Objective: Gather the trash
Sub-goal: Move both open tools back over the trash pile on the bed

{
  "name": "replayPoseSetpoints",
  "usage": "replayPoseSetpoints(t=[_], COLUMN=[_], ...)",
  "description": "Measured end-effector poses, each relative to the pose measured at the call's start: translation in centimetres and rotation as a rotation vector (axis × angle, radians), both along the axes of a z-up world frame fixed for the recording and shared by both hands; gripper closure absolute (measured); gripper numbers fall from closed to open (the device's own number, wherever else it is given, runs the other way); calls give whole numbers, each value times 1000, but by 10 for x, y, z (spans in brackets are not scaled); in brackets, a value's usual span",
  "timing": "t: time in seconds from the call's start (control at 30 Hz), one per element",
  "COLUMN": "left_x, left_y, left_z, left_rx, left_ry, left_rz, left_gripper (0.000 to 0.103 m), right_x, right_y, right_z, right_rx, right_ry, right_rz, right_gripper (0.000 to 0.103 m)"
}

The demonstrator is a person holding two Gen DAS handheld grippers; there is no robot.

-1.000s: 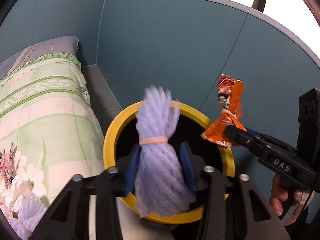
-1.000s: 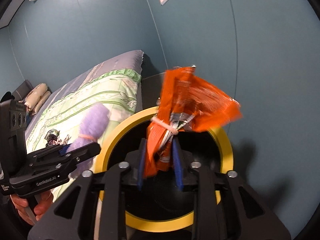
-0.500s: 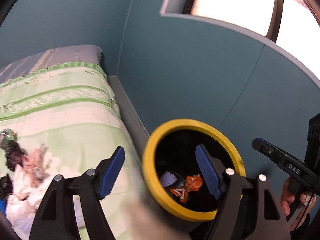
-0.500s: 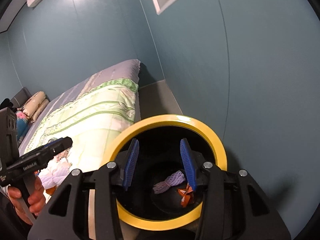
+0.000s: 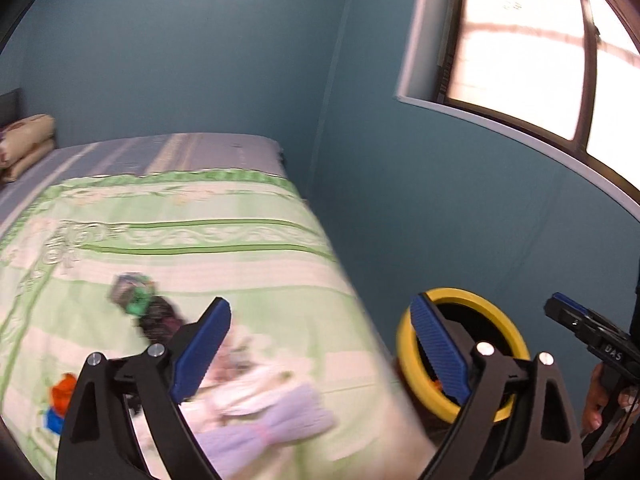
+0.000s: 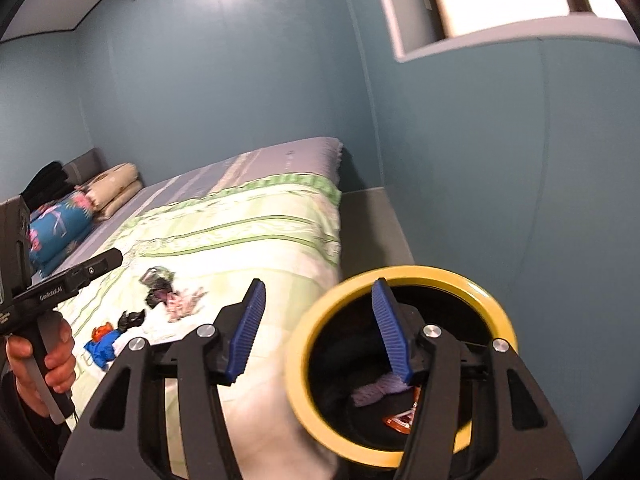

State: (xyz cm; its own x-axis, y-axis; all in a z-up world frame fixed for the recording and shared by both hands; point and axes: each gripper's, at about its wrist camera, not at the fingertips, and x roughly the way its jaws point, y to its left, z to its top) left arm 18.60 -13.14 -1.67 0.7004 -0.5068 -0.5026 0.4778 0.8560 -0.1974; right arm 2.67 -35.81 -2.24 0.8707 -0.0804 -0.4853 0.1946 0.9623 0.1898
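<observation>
Yellow-rimmed bin [image 6: 400, 280] holds lilac bundle [image 6: 376, 390], orange wrapper [image 6: 398, 422] — both tools [image 5: 320, 352] [image 6: 320, 332] agape, empty.

You see a yellow-rimmed black bin [image 6: 298, 364] at four o'clock, a green-and-cream scroll-patterned bedspread [image 5: 208, 240] at nine, teal walls [image 5: 192, 52], and blue ribbed gripper pads [image 6: 247, 334].

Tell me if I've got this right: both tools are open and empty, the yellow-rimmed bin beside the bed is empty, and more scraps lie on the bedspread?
Not quite. The bin is not empty: the right wrist view shows a purple bundle and an orange wrapper inside. The rest holds: the left tool and right tool are open and empty, and scraps lie on the bedspread.
</observation>
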Motion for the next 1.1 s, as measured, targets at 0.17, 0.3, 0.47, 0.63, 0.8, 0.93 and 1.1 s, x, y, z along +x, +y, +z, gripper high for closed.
replayPoseSetpoints(t=[0.17, 0.3, 0.47, 0.63, 0.8, 0.93, 1.1], left_x=[0, 0, 6, 13, 22, 29, 34], left_y=[50, 86, 122, 156, 183, 199, 212], left_z=[6, 0, -12, -30, -52, -68, -90], left_rx=[19, 33, 52, 57, 77, 97, 128], left_ry=[-10, 0, 23, 59, 105, 140, 174], left_rz=[95, 162, 228, 292, 340, 362, 378], left_gripper=[14, 13, 13, 13, 13, 13, 13], right_x=[13, 27, 41, 57, 66, 71, 76], right_y=[35, 62, 85, 115, 145, 165, 192], right_z=[6, 6, -1, -13, -27, -45, -69], right_rx=[-18, -27, -28, -39, -74, -103, -192], right_ry=[-11, -10, 10, 42, 65, 104, 155], right_rz=[75, 133, 205, 283, 360, 420, 485], right_gripper=[46, 44, 42, 40, 40, 40, 40])
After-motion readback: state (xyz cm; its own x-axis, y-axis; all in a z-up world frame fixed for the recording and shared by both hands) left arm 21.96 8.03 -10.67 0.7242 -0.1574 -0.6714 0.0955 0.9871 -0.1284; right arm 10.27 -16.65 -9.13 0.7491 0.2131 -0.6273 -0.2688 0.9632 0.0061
